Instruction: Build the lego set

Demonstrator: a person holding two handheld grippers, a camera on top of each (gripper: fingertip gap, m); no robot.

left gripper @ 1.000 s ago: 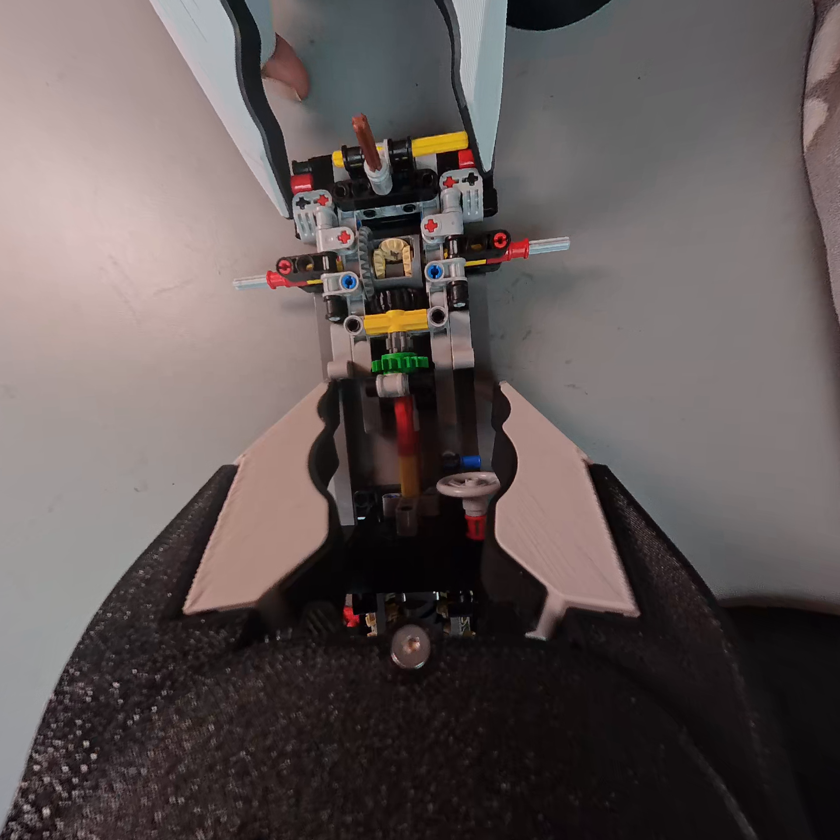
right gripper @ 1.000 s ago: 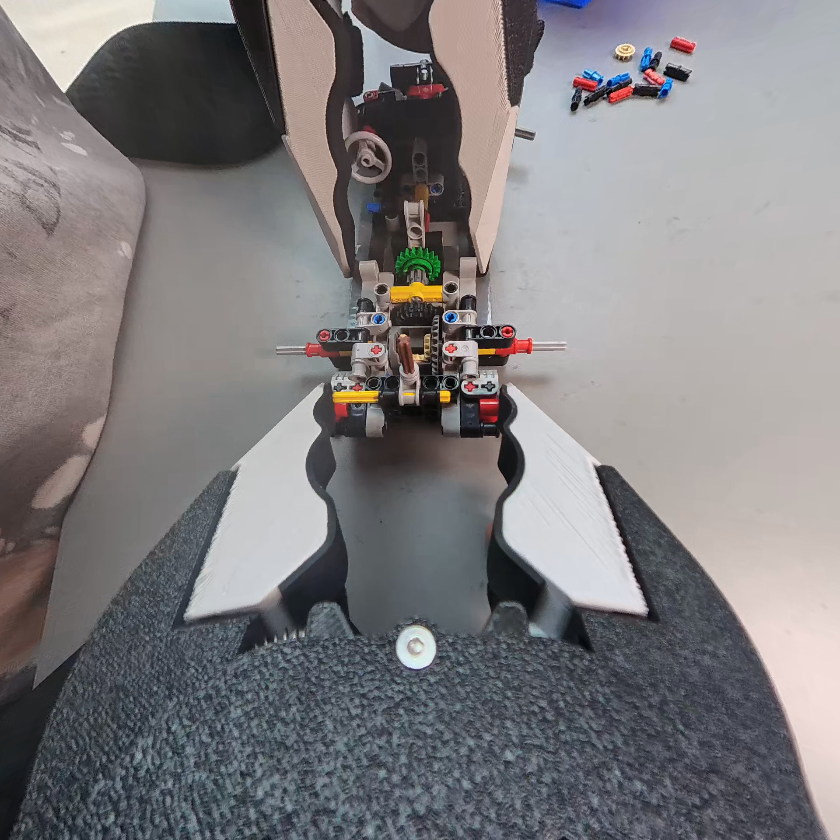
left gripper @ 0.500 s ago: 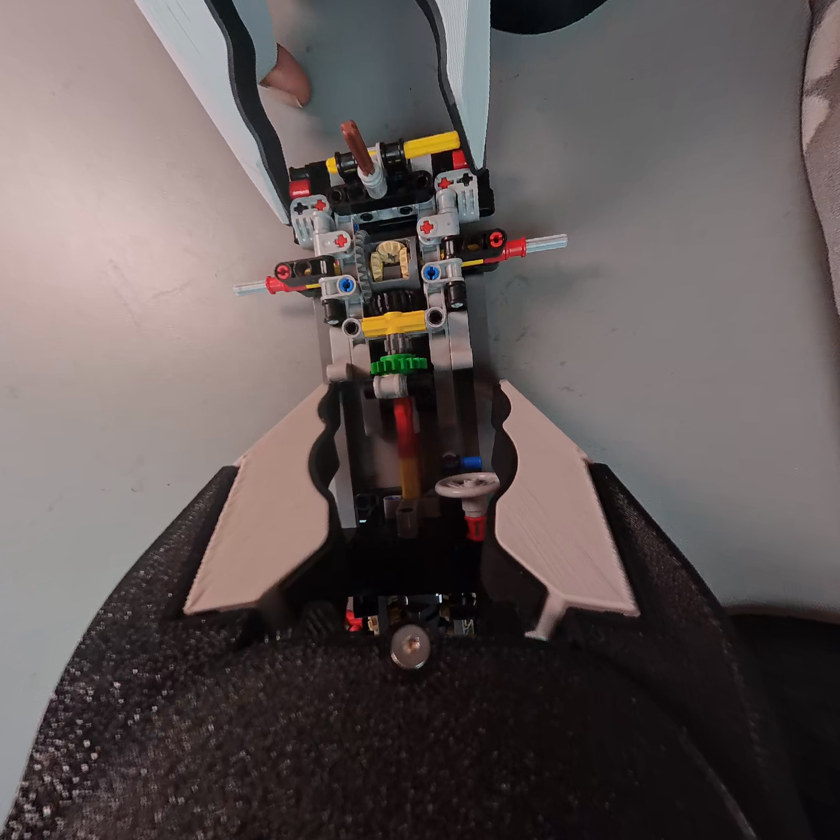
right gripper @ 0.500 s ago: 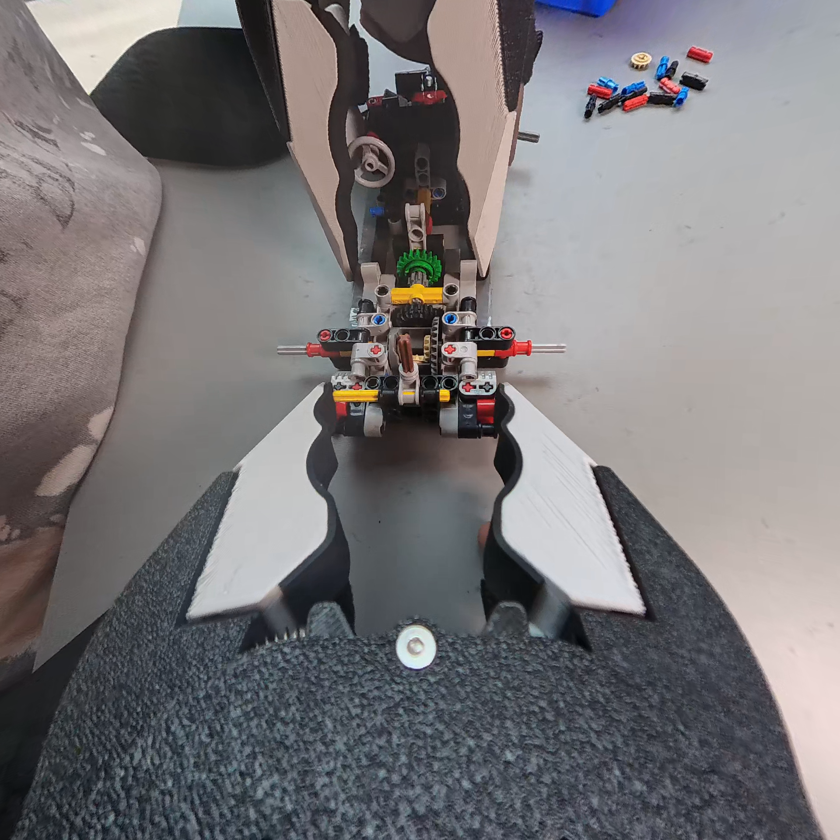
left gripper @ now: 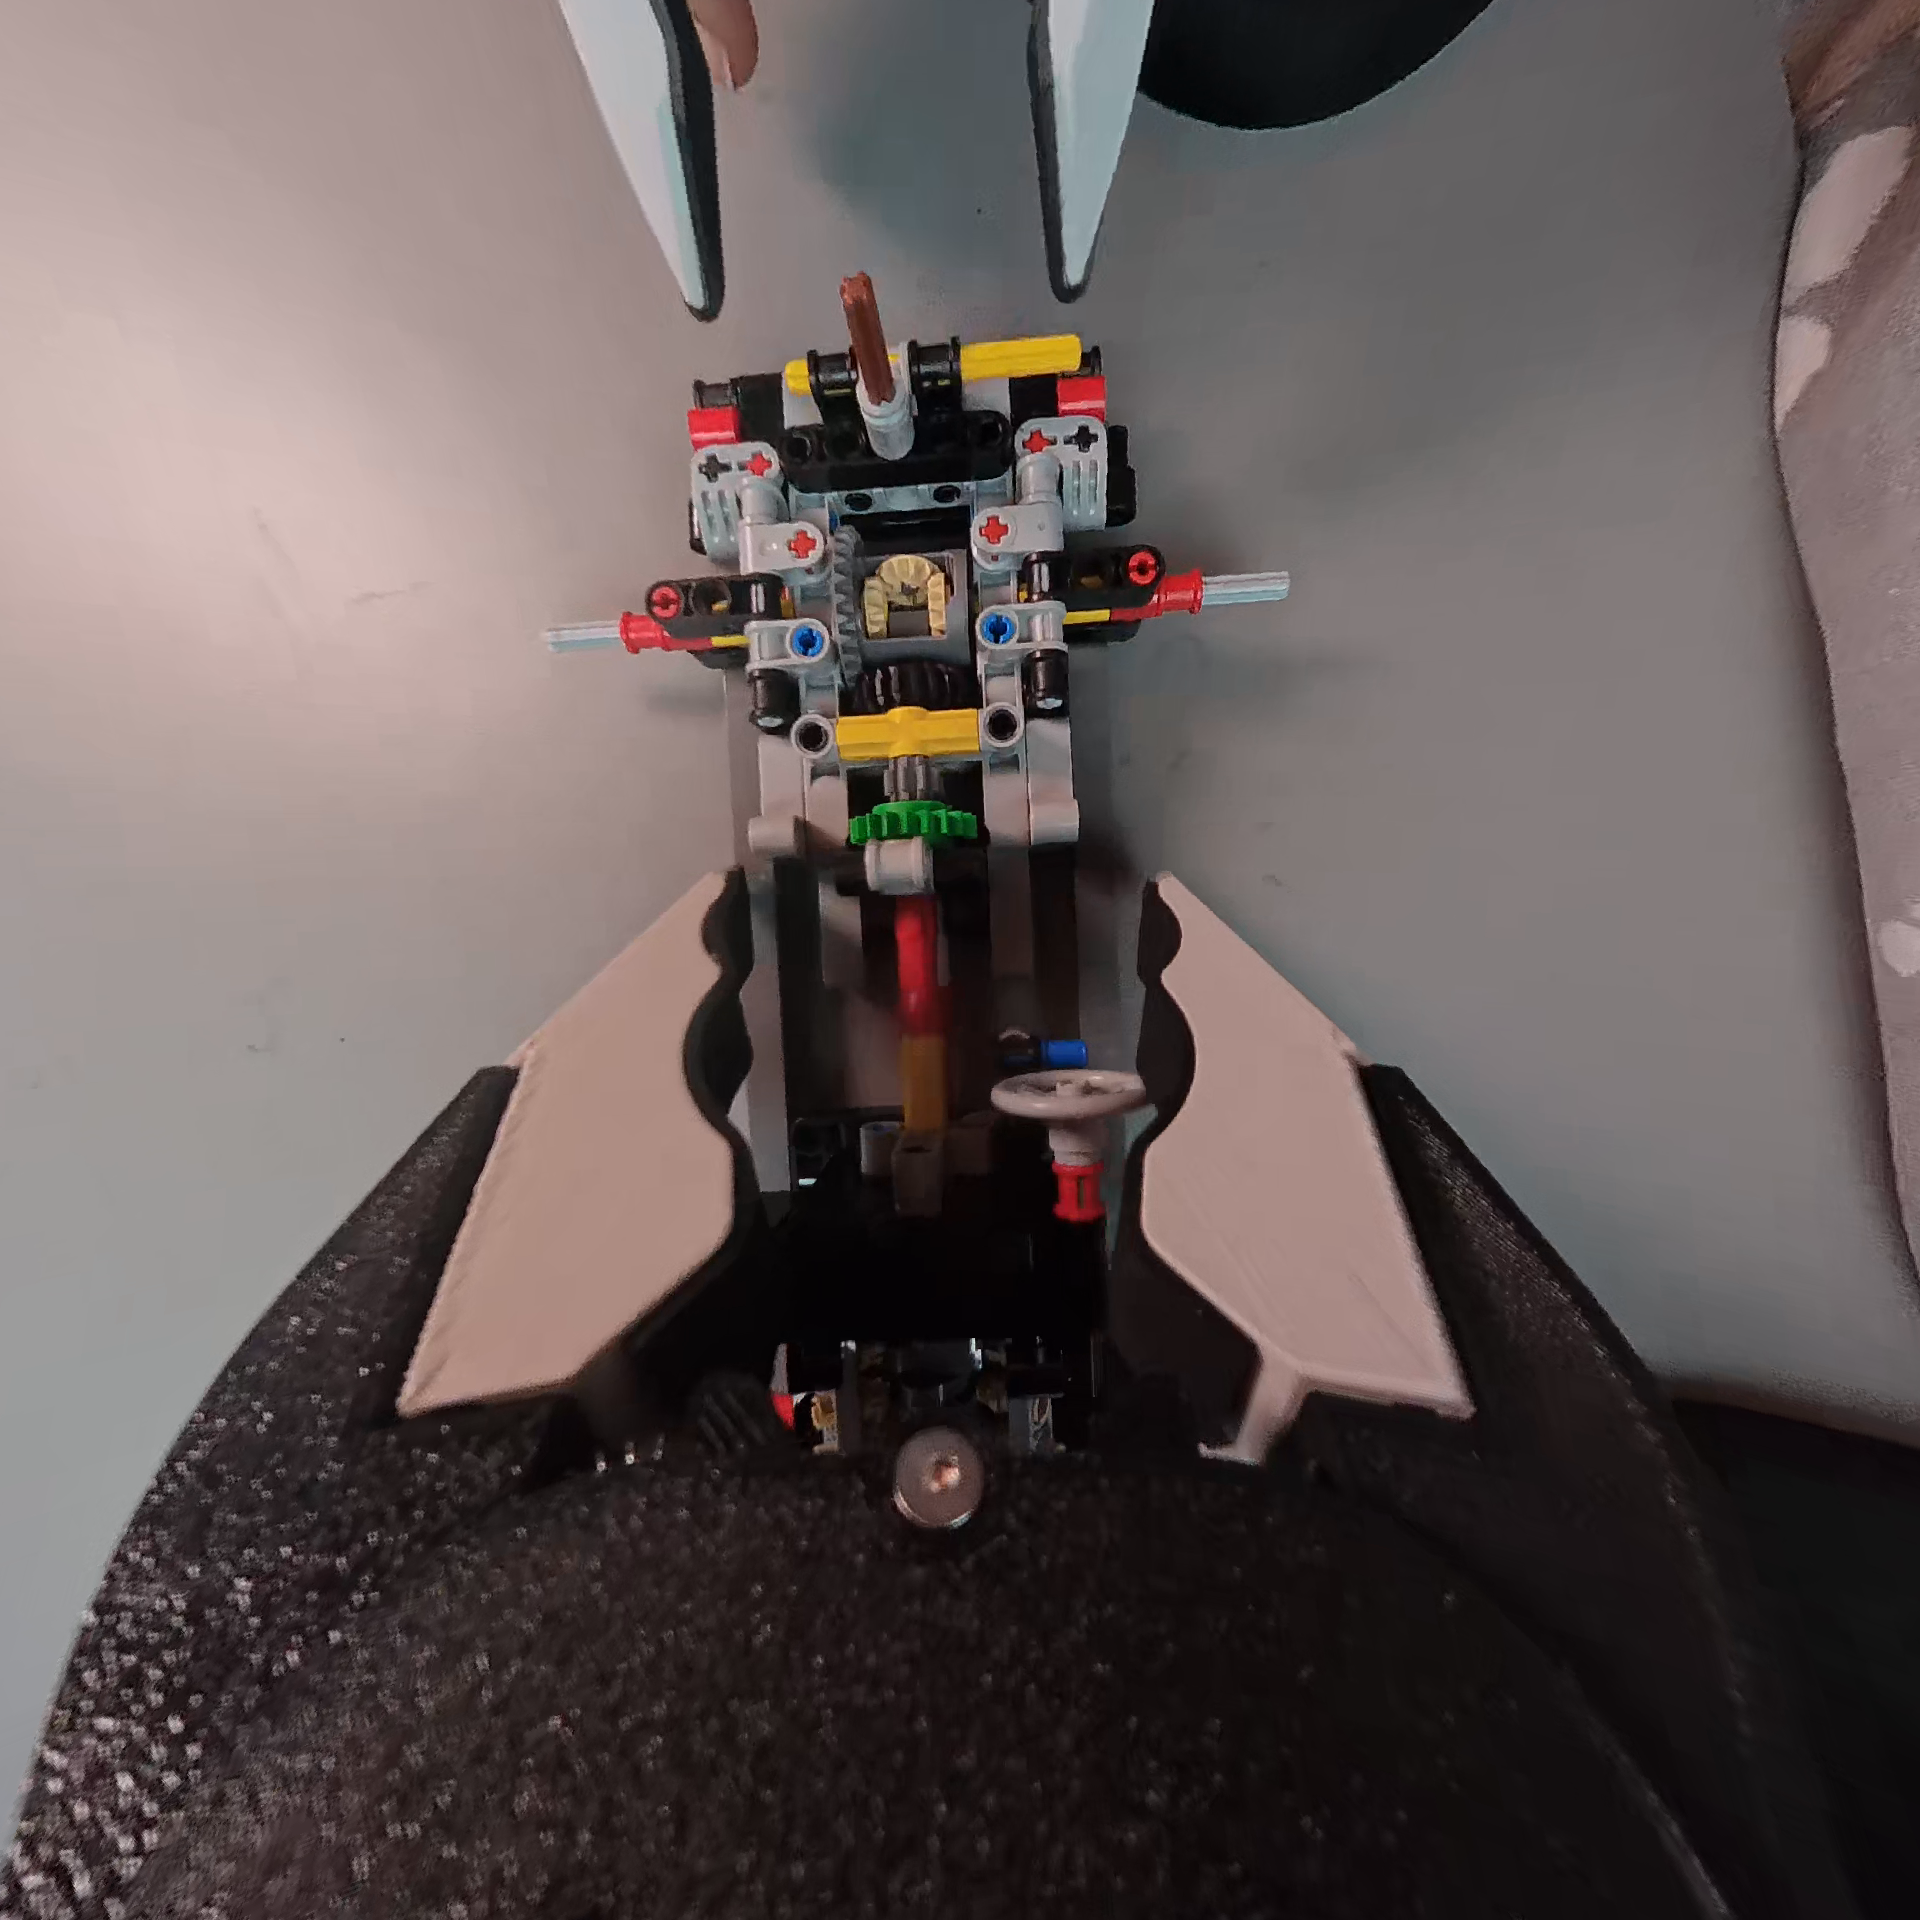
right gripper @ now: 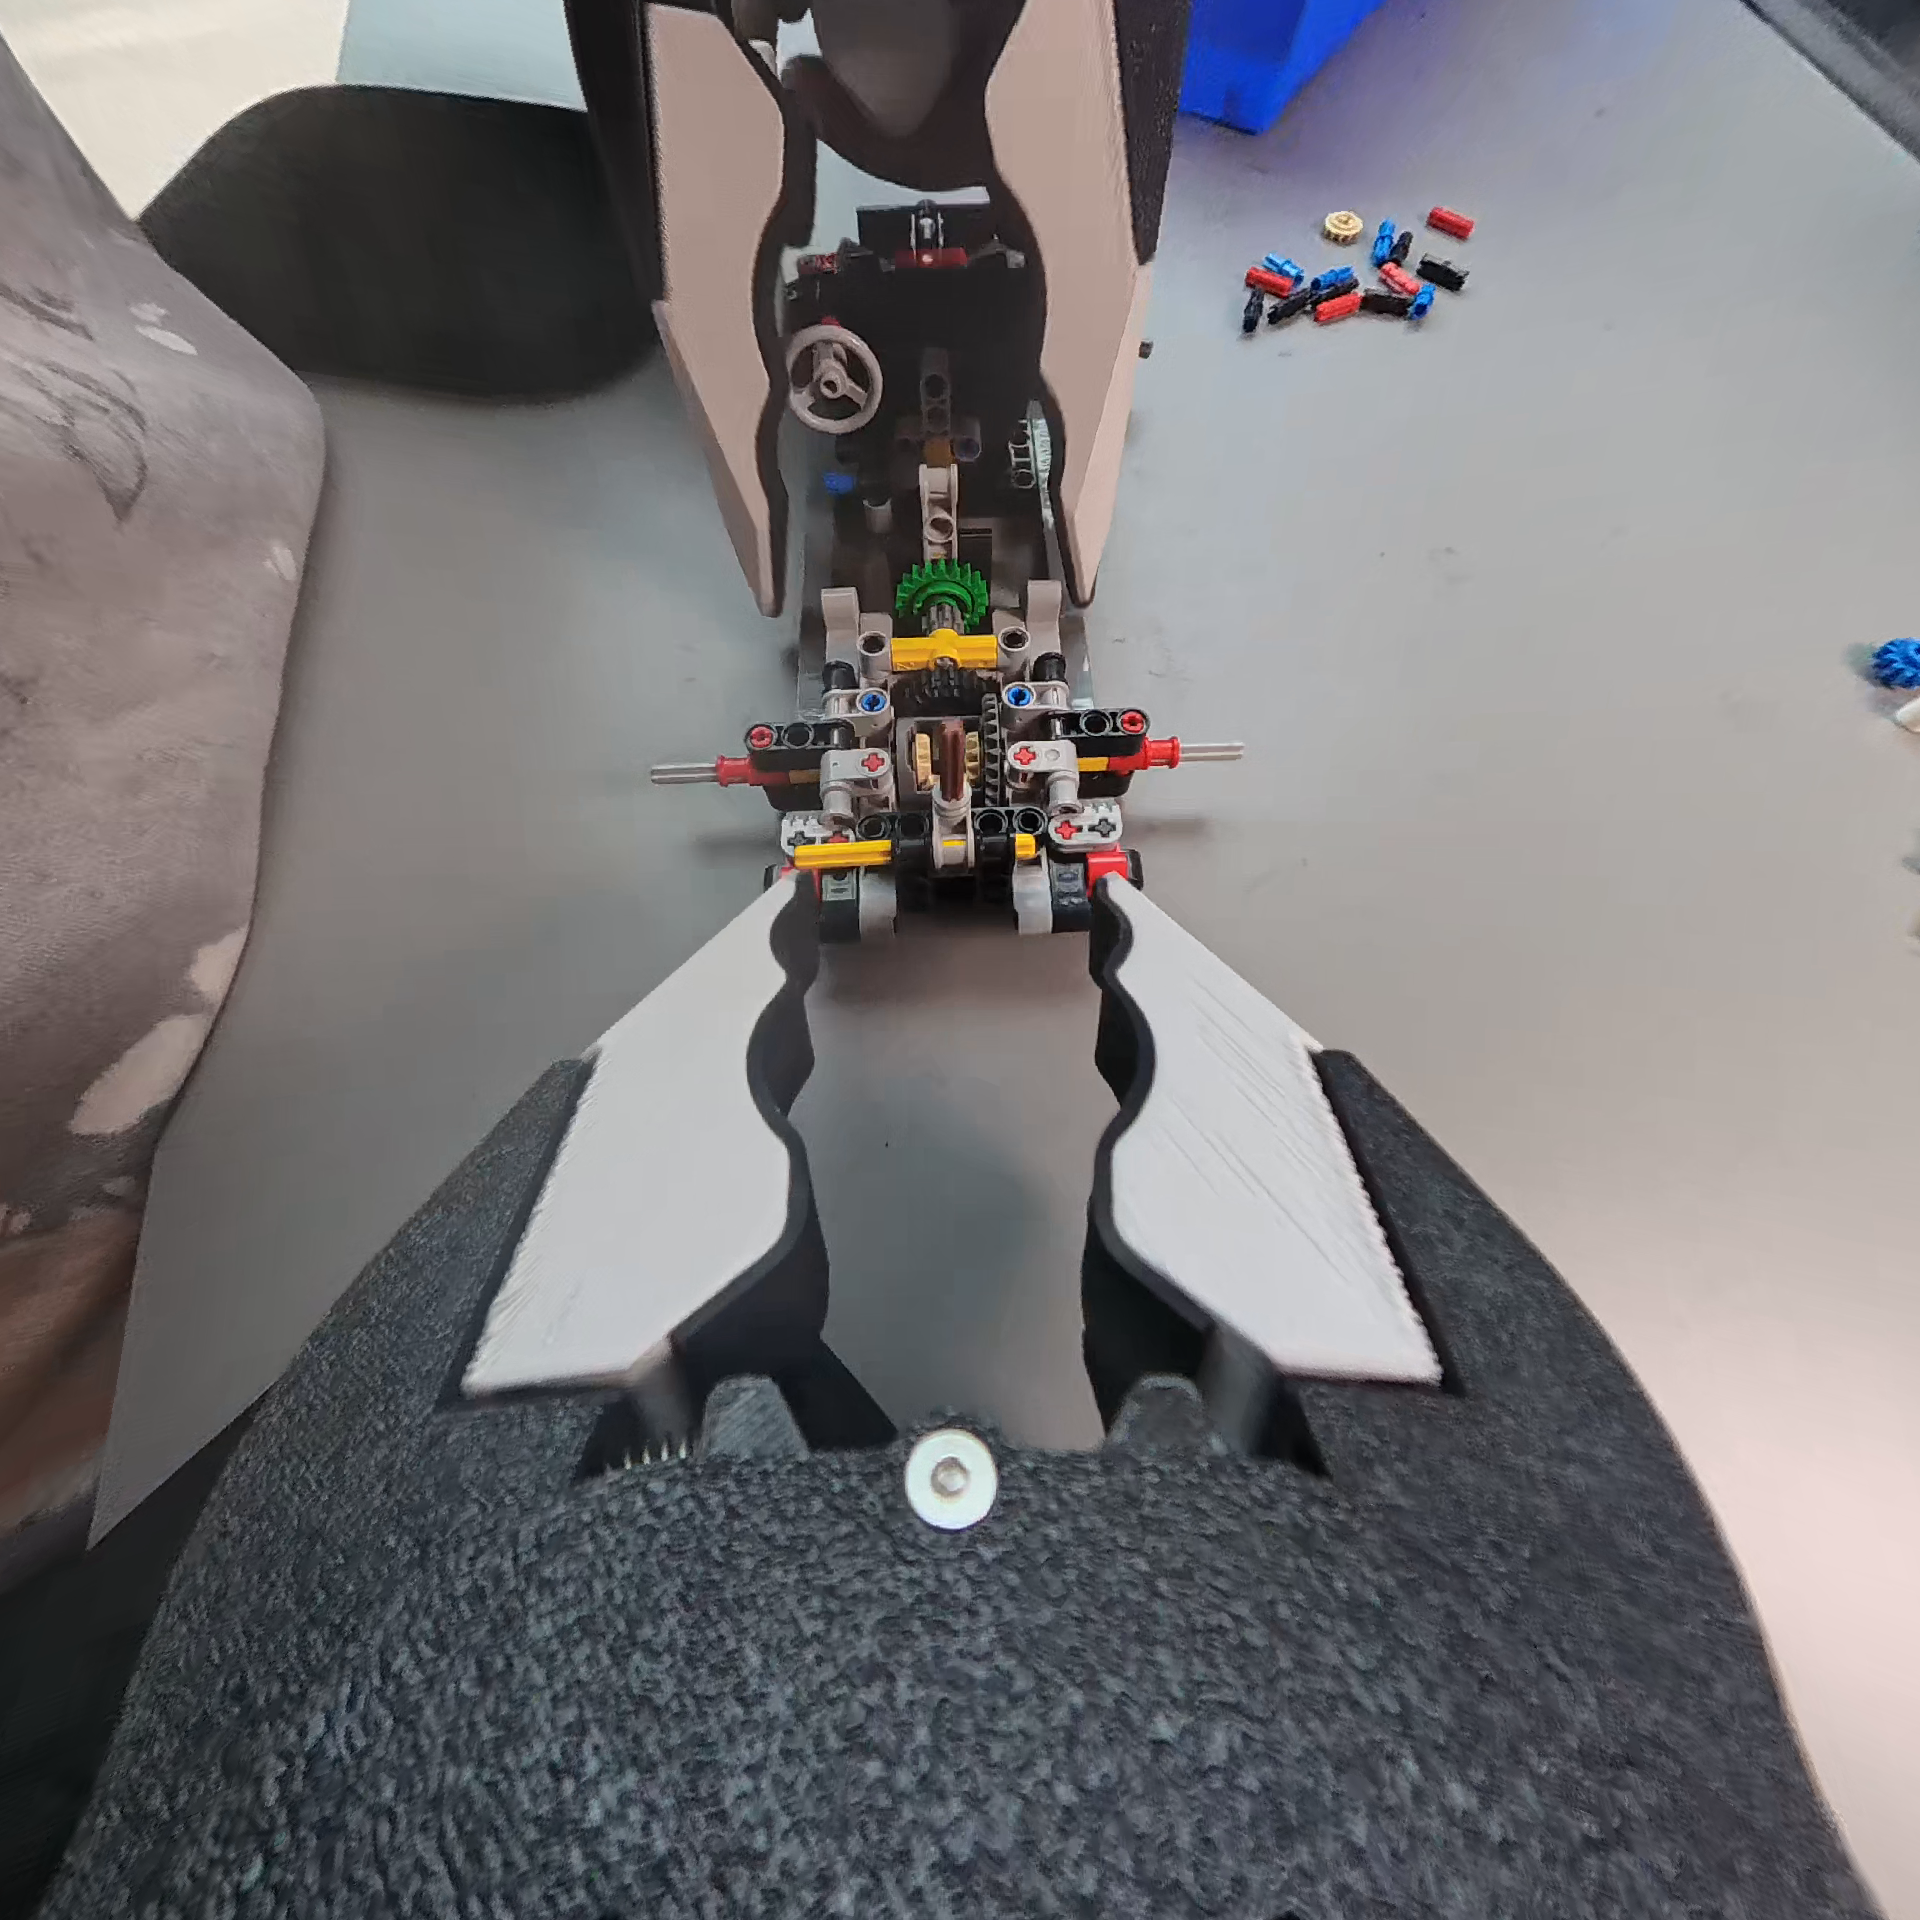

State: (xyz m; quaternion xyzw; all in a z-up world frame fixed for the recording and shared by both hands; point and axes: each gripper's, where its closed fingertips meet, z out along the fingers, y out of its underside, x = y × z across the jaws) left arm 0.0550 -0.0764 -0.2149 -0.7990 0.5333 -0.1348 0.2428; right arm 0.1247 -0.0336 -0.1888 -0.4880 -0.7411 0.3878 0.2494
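The lego chassis (left gripper: 914,665) lies lengthwise on the grey table, with a green gear, yellow beams, a grey steering wheel (left gripper: 1065,1091) and a brown axle (left gripper: 868,343) standing at its far end. My left gripper (left gripper: 940,894) is shut on the chassis's near end, one finger on each side. It also shows in the right wrist view (right gripper: 925,597), around the steering-wheel end of the chassis (right gripper: 945,769). My right gripper (right gripper: 951,894) is open and empty, its tips just short of the chassis's axle end. In the left wrist view it (left gripper: 883,291) hangs clear beyond the chassis.
A pile of small loose red, blue and black pieces (right gripper: 1351,270) lies at the back right, by a blue bin (right gripper: 1268,62). A blue gear (right gripper: 1896,660) sits at the right edge. A grey patterned cloth (right gripper: 125,623) and a dark pad (right gripper: 395,239) are at the left. My right fingertips sit around 10 cm from my left ones.
My right gripper has drawn back from the chassis's axle end, which its fingers flanked before. The left gripper still holds the chassis in the same place.
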